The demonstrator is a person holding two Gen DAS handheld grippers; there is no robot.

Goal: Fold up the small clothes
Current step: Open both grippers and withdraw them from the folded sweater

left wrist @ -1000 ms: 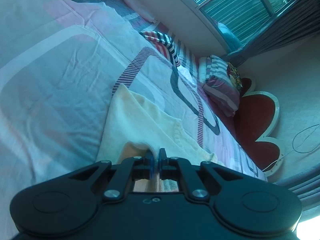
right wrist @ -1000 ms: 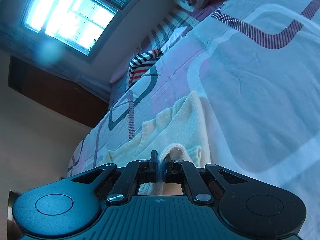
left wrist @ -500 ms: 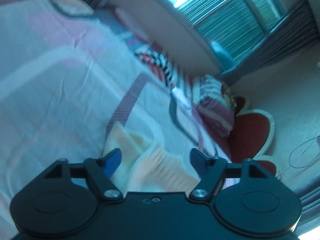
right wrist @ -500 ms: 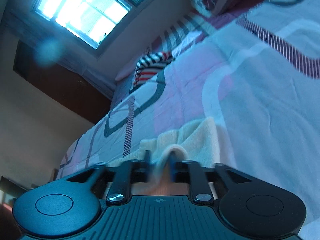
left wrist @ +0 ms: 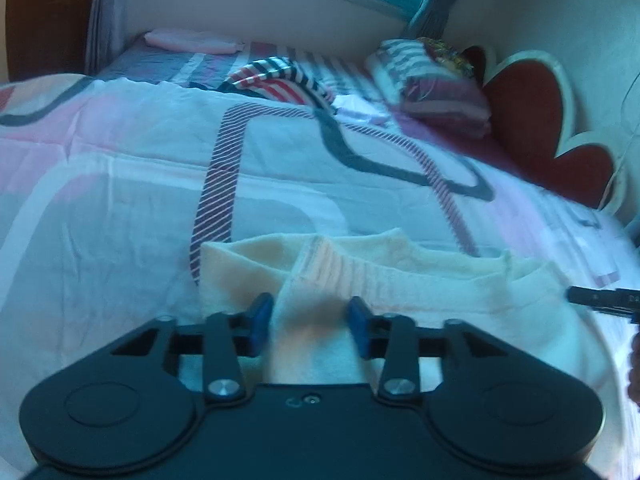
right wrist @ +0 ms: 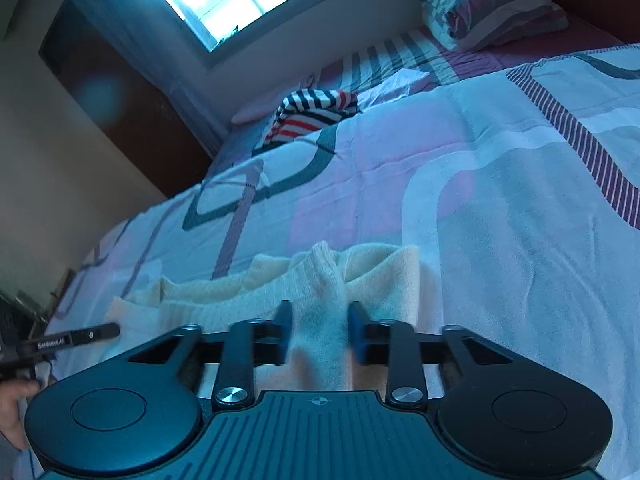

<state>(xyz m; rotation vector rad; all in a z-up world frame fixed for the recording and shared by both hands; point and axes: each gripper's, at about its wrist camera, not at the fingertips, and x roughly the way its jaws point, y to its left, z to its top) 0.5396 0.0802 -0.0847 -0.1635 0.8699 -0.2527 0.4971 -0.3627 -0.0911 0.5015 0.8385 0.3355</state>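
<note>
A cream knitted garment point(left wrist: 400, 280) lies folded on the patterned bedspread point(left wrist: 120, 184); it also shows in the right wrist view point(right wrist: 256, 292). My left gripper point(left wrist: 310, 326) is open, its blue pads either side of a raised fold of the cloth. My right gripper point(right wrist: 320, 330) is open too, with a ridge of cloth point(right wrist: 320, 320) standing between its fingers. Neither grips it. The right gripper's tip point(left wrist: 600, 298) shows at the right edge of the left view, the left one point(right wrist: 60, 342) at the left edge of the right view.
A folded red, white and navy striped garment point(left wrist: 280, 80) lies further up the bed, also in the right wrist view point(right wrist: 312, 116). A striped pillow point(left wrist: 432, 88) rests by the red headboard point(left wrist: 540, 128). A pink cloth point(left wrist: 192, 40) lies under the window.
Both grippers were shut on the cream garment a second ago; both have opened and let it go. The views have swung round to face up the bed.
</note>
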